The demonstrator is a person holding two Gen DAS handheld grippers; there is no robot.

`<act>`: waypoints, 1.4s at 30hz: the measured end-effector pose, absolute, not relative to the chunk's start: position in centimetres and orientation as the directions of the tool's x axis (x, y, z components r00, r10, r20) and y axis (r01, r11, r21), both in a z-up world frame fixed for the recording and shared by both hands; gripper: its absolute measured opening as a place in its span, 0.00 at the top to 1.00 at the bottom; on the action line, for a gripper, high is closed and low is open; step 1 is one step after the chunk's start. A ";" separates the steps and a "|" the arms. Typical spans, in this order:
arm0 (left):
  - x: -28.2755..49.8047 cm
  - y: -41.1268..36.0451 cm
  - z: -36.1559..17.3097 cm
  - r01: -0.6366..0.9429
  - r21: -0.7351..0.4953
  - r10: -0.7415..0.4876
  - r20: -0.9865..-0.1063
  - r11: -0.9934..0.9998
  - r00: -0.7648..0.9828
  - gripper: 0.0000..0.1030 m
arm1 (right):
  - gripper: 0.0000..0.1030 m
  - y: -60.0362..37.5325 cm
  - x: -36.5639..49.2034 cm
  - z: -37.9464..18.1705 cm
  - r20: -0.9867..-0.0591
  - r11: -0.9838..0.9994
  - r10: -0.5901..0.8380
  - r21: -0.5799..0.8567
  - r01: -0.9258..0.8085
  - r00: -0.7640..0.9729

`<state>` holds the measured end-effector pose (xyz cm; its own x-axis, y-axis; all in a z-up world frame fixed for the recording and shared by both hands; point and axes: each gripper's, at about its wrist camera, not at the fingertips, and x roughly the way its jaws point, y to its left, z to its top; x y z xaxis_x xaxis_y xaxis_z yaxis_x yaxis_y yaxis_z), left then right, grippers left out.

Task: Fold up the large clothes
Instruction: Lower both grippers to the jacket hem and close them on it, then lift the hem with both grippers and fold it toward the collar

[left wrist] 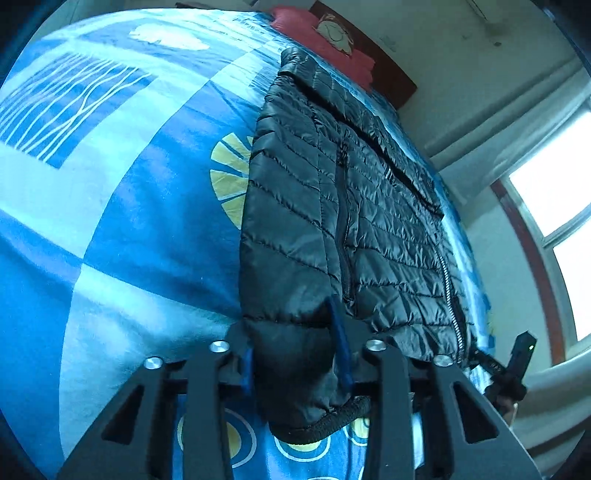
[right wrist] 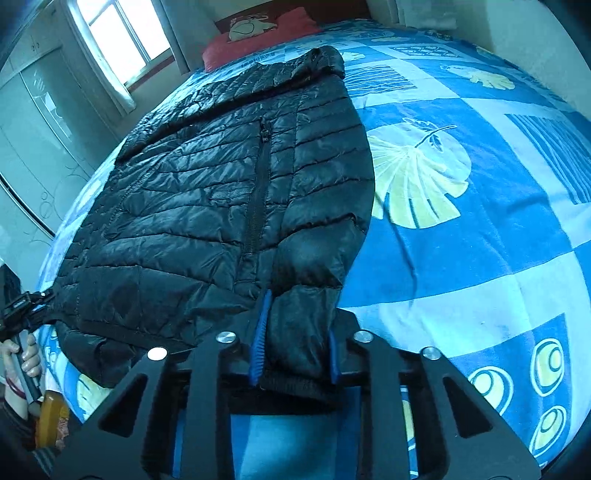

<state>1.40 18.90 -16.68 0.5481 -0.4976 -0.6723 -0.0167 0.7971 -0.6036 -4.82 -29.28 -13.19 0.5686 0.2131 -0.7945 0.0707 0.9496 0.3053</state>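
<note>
A black quilted puffer jacket (left wrist: 332,206) lies lengthwise on the bed, collar toward the pillow, one sleeve folded over its front. My left gripper (left wrist: 295,354) is shut on the jacket's sleeve cuff (left wrist: 314,398) at the near edge. The right wrist view shows the same jacket (right wrist: 221,184). My right gripper (right wrist: 295,343) is shut on a sleeve cuff (right wrist: 299,354) by the jacket's right side. The other gripper (right wrist: 22,310) shows at the jacket's left hem corner.
The bed has a blue patterned sheet (left wrist: 129,221) with a red pillow (right wrist: 258,29) at the head. A window (right wrist: 118,33) and a wardrobe (right wrist: 33,122) stand beside the bed. A yellow object (right wrist: 51,417) lies off the bed's near corner.
</note>
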 end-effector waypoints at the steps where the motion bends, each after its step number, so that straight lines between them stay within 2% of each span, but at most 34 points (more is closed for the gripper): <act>1: 1.4 18.9 -16.6 -0.016 -0.606 -0.499 -0.670 0.796 0.550 0.75 | 0.81 -29.3 -4.8 -13.2 -0.792 0.948 0.218 0.311 0.071 0.570; 5: 1.2 18.4 -15.9 0.001 -0.583 -0.484 -0.673 0.812 0.560 0.82 | 0.86 -29.9 -4.9 -13.0 -0.776 0.928 0.258 0.365 0.077 0.576; 11: 1.0 18.4 -13.1 0.026 -0.598 -0.487 -0.625 0.801 0.611 0.86 | 0.88 -30.7 -5.1 -11.9 -0.731 0.892 0.322 0.447 0.065 0.602; 19: 2.2 17.3 -7.2 0.120 -0.589 -0.496 -0.533 0.799 0.686 0.87 | 0.89 -32.5 -4.2 -7.6 -0.562 0.784 0.453 0.621 -0.009 0.693; 26: 7.1 17.2 -4.7 0.144 -0.597 -0.498 -0.485 0.790 0.719 0.87 | 0.89 -33.6 0.3 -4.4 -0.476 0.752 0.468 0.657 -0.053 0.745; 34: 16.9 18.2 -6.9 0.054 -0.637 -0.483 -0.524 0.769 0.702 0.87 | 0.89 -34.6 11.1 -5.0 -0.485 0.728 0.464 0.685 -0.008 0.742; 42: 25.0 17.6 -13.4 -0.054 -0.625 -0.465 -0.634 0.779 0.617 0.87 | 0.88 -34.4 20.1 -12.6 -0.648 0.744 0.429 0.648 0.161 0.629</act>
<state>24.97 17.56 -13.42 0.6175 -0.4654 -0.6341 -0.0543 0.7790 -0.6246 20.08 -34.38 -12.59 0.6291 0.4287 -0.6484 0.1614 0.7439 0.6485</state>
